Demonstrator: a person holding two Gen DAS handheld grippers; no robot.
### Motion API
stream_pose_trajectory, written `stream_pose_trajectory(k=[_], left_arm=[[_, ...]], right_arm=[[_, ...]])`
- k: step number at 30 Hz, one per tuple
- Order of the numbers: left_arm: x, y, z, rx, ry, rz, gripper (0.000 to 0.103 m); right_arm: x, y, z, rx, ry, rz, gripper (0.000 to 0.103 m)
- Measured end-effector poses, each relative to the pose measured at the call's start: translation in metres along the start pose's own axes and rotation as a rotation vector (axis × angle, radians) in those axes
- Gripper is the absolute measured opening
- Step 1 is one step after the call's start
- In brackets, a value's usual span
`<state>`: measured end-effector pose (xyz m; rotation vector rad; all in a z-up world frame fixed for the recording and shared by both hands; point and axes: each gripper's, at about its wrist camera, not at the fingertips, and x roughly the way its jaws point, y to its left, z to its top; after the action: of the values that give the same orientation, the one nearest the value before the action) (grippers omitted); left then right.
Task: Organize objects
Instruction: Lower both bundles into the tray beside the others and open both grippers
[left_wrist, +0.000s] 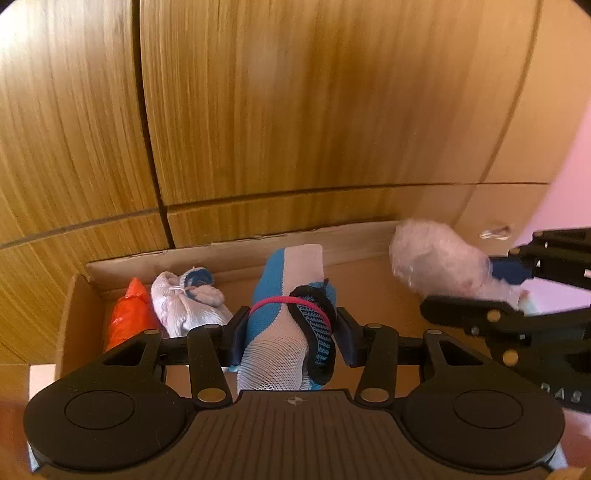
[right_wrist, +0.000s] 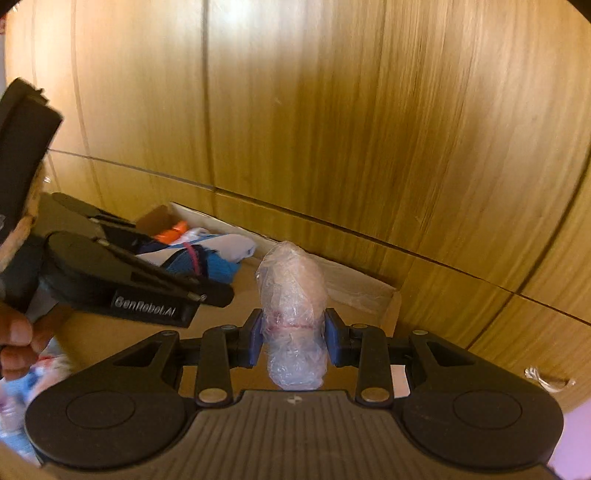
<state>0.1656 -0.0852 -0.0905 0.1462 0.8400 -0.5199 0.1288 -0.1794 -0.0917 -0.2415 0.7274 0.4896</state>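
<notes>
My left gripper (left_wrist: 291, 332) is shut on a blue and white sock bundle (left_wrist: 280, 295) tied with a pink band, and holds it over an open cardboard box (left_wrist: 74, 314). An orange bundle (left_wrist: 127, 321) and a white sock bundle (left_wrist: 184, 306) lie in the box's left end. My right gripper (right_wrist: 293, 336) is shut on a pale bundle wrapped in clear plastic (right_wrist: 291, 284), above the box's right part (right_wrist: 391, 306). In the left wrist view the right gripper (left_wrist: 495, 291) and its wrapped bundle (left_wrist: 432, 258) hang to the right. The left gripper (right_wrist: 192, 266) shows at left in the right wrist view.
Wooden cabinet doors (left_wrist: 295, 110) stand close behind the box. A pink surface (left_wrist: 569, 184) lies to the right. A small metal fitting (right_wrist: 546, 380) sits on the wood at the right. A person's hand (right_wrist: 14, 339) grips the left tool. Blurred blue and white cloth lies at lower left.
</notes>
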Motion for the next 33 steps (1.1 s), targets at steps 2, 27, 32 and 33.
stream_pose_trajectory(k=[2,27,32,33], left_arm=[[0.014,0.005,0.000,0.000,0.015,0.017,0.054],[0.042,0.064,0.005,-0.203,0.056,-0.053,0.056],[0.042,0.066,0.007,-0.207,0.053,-0.050,0.059],[0.038,0.063,0.007,-0.203,0.050,-0.049,0.063]], right_arm=[[0.017,-0.001,0.003,-0.002,0.023,0.004,0.031],[0.084,0.026,0.020,-0.195,0.093,0.070,0.033],[0.089,0.030,0.020,-0.196,0.111,0.059,0.035],[0.089,0.029,0.019,-0.190,0.112,0.062,0.036]])
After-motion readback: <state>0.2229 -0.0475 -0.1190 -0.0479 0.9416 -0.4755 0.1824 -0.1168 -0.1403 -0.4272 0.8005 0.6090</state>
